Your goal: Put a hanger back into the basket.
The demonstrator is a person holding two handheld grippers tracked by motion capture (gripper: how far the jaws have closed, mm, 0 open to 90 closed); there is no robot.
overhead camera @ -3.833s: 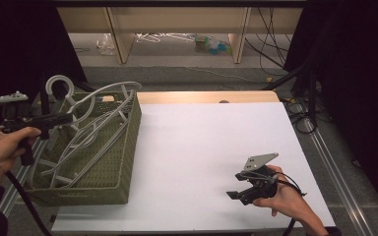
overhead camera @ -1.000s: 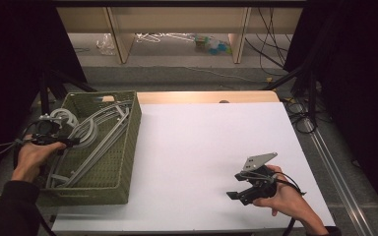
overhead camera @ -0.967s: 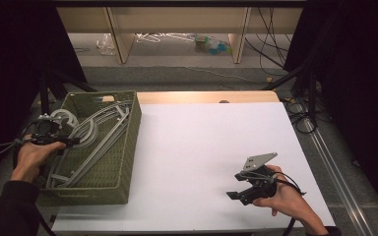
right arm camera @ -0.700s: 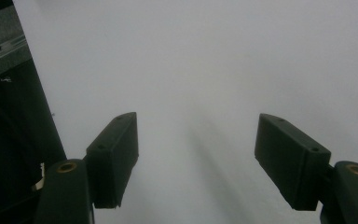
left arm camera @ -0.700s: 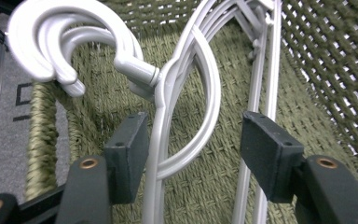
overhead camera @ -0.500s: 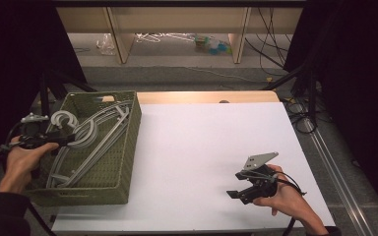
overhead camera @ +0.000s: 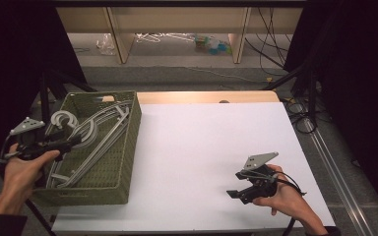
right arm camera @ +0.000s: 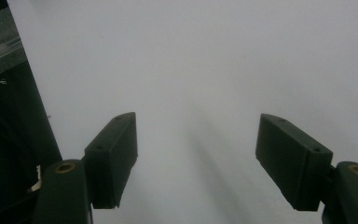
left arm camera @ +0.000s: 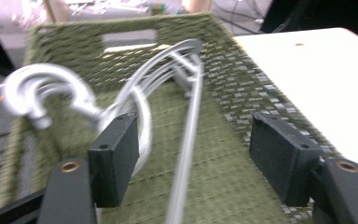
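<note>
The left gripper (overhead camera: 68, 143) hangs over the left edge of the green woven basket (overhead camera: 128, 162); its jaws have just been opening and stand apart, clamping nothing. The grey plastic hangers (left arm camera: 168, 93) lie inside the basket. The right gripper (overhead camera: 234, 193) rests on the white table (overhead camera: 202, 137), jaws apart, empty. No writing is readable.

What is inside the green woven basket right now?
The basket holds a pile of grey hangers, hooks toward its left wall, lying on the woven floor. The left gripper hangs open above them. The overlapping hangers cannot be counted, and they hide whatever lies underneath.
</note>
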